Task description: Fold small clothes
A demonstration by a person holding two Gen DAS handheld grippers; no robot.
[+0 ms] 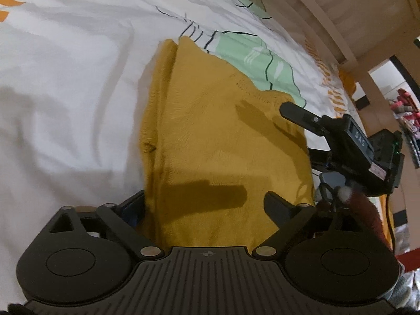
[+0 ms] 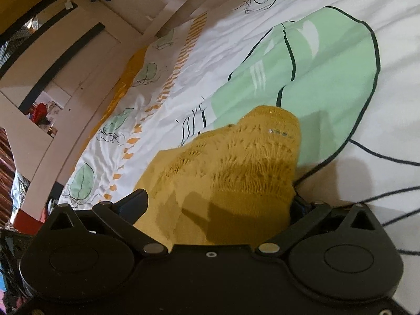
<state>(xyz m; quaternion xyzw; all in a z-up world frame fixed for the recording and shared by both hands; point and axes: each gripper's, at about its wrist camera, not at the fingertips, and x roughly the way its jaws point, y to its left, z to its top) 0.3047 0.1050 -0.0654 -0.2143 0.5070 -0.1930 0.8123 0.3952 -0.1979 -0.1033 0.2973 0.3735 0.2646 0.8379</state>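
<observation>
1. Task item: one mustard-yellow knit garment (image 1: 223,136), lying flat on the bed cover (image 1: 65,92). It looks already doubled over: a stacked fold edge runs along its left side in the left wrist view.
2. Long axis, judged from the left wrist view: runs straight away from the left gripper (image 1: 207,204), near edge under the jaws, far corner up by the green print.
3. Left gripper: jaws spread wide, released. Cloth lies between and under the fingers, with no pinch visible.
4. Right gripper (image 2: 218,204): jaws also spread wide, nothing clamped. The garment's open-knit end sits directly ahead and between the fingers; cannot tell whether the pads brush it.
5. Key relation: both claws sit at the garment, the left at the near short edge and the right at the right side edge, with one finger reaching over the cloth in the left wrist view. Neither is clearly nearer; each is at its own edge.
6. My read: the next move needs a pinch on the near edge, then a carry along the long axis.
7. Count: one garment, two grippers, one bed cover, one wooden bed rail (image 1: 328,13).
</observation>
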